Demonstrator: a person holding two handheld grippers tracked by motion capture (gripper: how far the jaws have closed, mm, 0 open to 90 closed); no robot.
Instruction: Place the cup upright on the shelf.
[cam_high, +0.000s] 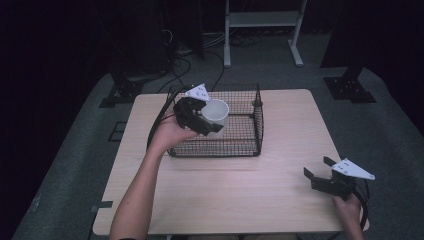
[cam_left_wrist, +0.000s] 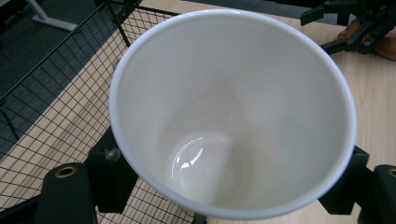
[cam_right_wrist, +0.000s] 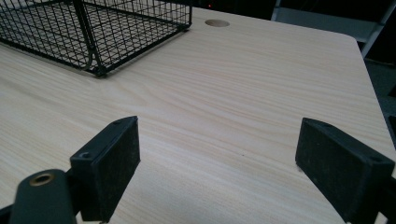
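Note:
A white cup (cam_high: 216, 111) hangs tilted over the left part of a black wire basket (cam_high: 257, 120), mouth toward the camera in the left gripper view (cam_left_wrist: 233, 112). My left gripper (cam_high: 210, 122) is shut on the cup, with its black pads (cam_left_wrist: 109, 177) pressing on either side of the cup's wall. The cup is empty inside. My right gripper (cam_high: 316, 167) rests low at the table's front right, jaws wide apart with nothing between them (cam_right_wrist: 219, 168). It also appears far off in the left gripper view (cam_left_wrist: 345, 25).
The basket (cam_right_wrist: 93, 28) stands on a light wooden table (cam_high: 280, 170), toward the back centre. The basket's mesh floor (cam_left_wrist: 56, 107) lies below the cup. A round cable hole (cam_right_wrist: 217, 23) sits near the table's far edge. A white metal stand (cam_high: 262, 20) is on the floor beyond.

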